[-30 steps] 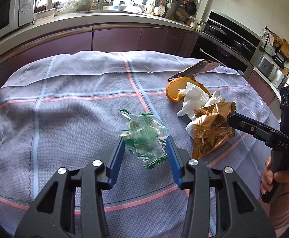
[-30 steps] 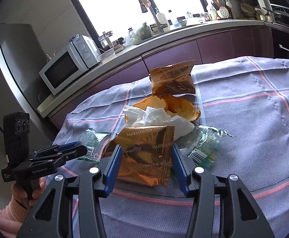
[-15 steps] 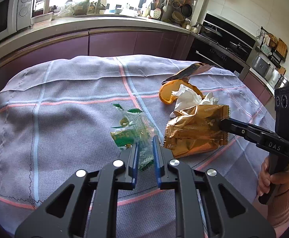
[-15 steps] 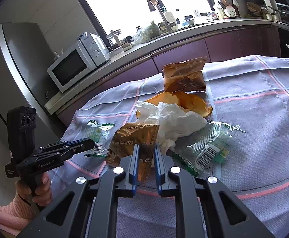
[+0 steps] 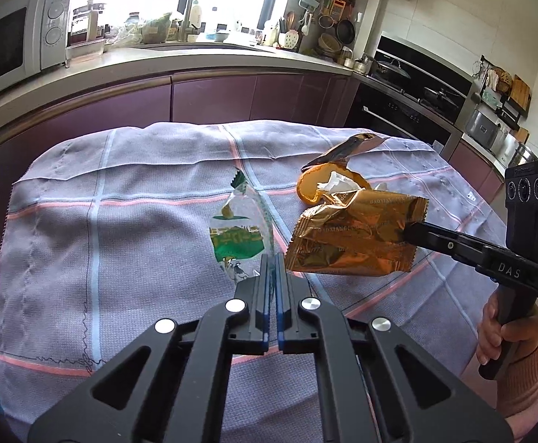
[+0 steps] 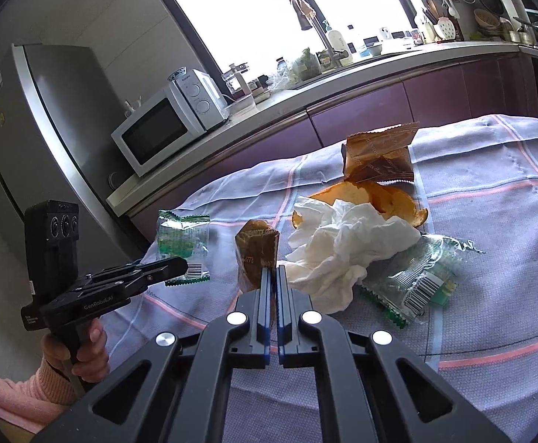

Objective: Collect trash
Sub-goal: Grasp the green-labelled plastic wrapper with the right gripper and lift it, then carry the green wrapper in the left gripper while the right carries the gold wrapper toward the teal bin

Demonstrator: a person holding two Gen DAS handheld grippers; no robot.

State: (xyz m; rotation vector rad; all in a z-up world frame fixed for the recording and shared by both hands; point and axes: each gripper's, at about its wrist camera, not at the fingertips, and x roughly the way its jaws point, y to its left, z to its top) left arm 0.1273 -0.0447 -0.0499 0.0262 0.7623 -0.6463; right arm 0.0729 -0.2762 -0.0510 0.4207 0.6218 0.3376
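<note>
We hold both wrappers pinched for removal: left gripper (image 5: 272,262) clamps the green wrapper (image 5: 237,238); right gripper (image 6: 273,273) clamps the gold wrapper (image 6: 256,254), apparently off the desk (image 5: 121,258); tissue (image 6: 342,247) at 2 o'clock.

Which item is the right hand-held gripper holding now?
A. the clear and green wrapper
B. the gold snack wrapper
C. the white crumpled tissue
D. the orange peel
B: the right hand-held gripper is shut on the gold snack wrapper, which hangs lifted off the tablecloth, while the left hand-held gripper pinches the clear and green wrapper.
</note>
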